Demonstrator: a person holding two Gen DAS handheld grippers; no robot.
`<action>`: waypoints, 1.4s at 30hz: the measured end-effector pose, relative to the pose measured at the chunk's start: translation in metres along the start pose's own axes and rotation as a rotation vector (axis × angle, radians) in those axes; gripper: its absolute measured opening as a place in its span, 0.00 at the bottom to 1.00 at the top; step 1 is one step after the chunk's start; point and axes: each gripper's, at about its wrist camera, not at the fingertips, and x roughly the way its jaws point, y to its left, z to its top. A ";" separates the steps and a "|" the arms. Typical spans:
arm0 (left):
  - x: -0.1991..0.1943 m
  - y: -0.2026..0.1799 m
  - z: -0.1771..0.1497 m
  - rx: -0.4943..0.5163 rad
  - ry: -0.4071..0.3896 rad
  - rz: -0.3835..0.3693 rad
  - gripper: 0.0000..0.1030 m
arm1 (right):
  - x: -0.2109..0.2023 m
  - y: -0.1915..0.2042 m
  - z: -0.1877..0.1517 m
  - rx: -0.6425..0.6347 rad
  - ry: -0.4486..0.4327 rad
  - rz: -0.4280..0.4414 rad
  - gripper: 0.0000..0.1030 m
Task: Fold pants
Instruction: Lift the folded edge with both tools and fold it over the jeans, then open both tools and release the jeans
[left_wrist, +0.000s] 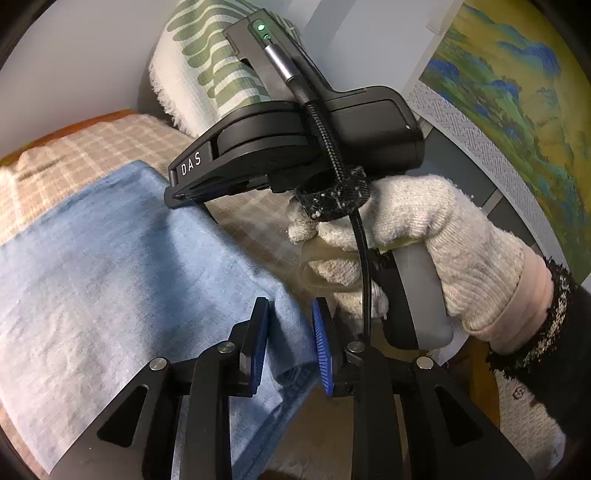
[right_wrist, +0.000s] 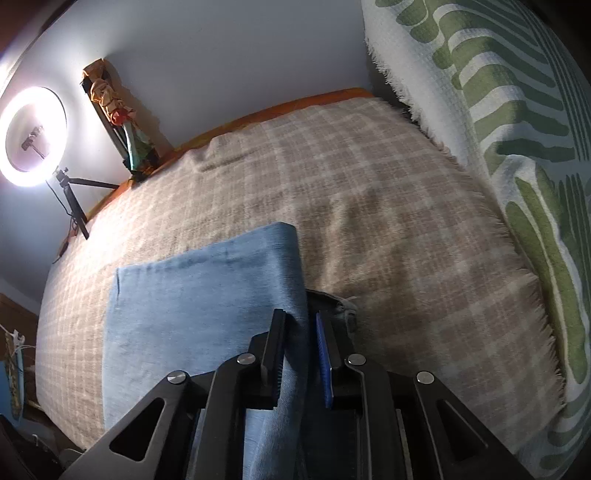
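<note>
We find no box, basket or other container in either view; the only bearing surface is a bed under a beige checked blanket (right_wrist: 369, 192).

The pants (right_wrist: 207, 295), light blue, lie on that blanket as a folded slab. In the right wrist view they spread ahead of and to the left of the right gripper (right_wrist: 301, 354), and their right-hand edge runs back between its two fingers. The fingers stand a little apart, with the cloth against the left one; we cannot tell from this view whether they press the fabric.

In the left wrist view the pants (left_wrist: 110, 266) fill the area ahead and left of the left gripper (left_wrist: 288, 347). A folded corner of the cloth passes between its blue pads (left_wrist: 320, 347), which stand apart with a visible gap on either side of the fabric. We record this gripper as open around the cloth.

Ahead and to the right of the left gripper, the person's right hand (left_wrist: 424, 240), in a white knit glove, wraps the grey handle of the other gripper unit, whose black body tilts toward the far left. A dark sleeve cuff shows at the wrist.

A green-and-white patterned cloth (right_wrist: 509, 147) hangs to the right of the right gripper. A lit ring light (right_wrist: 33, 136) on a tripod stands far ahead on the left.
</note>
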 end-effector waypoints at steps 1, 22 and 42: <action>-0.001 -0.002 0.000 0.007 0.002 -0.002 0.26 | -0.001 -0.001 0.000 0.000 0.001 -0.003 0.16; -0.076 0.070 -0.018 -0.067 -0.040 0.173 0.53 | -0.024 -0.009 -0.022 -0.029 -0.038 0.086 0.84; -0.067 0.170 -0.055 -0.454 0.014 0.169 0.54 | 0.028 -0.044 -0.045 0.016 0.004 0.338 0.89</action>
